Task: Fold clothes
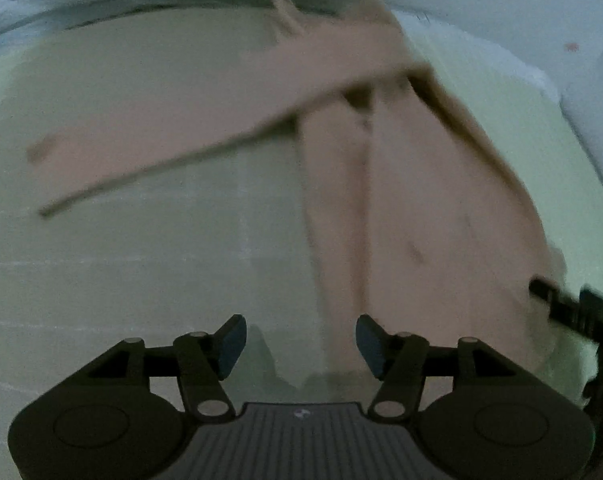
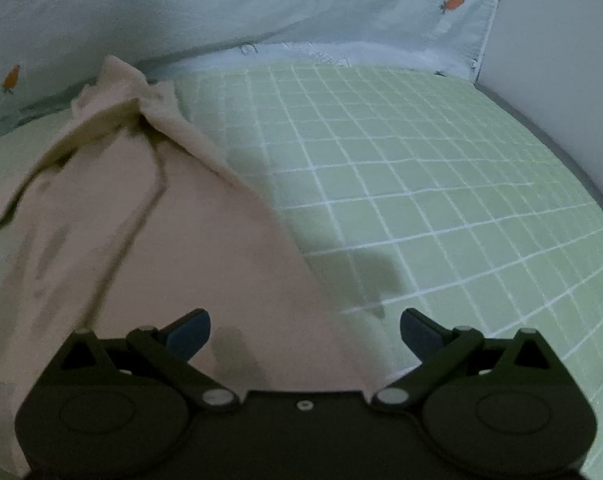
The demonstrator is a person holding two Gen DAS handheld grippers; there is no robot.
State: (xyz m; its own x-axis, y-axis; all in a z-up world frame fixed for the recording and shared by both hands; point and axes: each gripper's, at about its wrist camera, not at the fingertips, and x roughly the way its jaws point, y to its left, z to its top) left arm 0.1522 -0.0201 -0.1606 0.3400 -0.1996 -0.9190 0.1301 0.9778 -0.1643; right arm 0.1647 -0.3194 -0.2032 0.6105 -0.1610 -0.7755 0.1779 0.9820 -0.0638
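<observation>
Both grippers, left gripper (image 1: 301, 346) and right gripper (image 2: 305, 334), hang spread and empty over a pink garment (image 2: 189, 248) lying partly folded on the green checked sheet (image 2: 441, 200); a hem pinch likely follows

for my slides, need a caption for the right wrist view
Open right gripper above a pink garment on a green checked sheet.

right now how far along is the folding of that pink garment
Early stage. Done: the pink garment is laid out on the green checked sheet, one long part lying across it. In hand: nothing; the left tongs and right tongs are both open and empty. Left: the real folds, since it is not yet a compact stack.
</observation>
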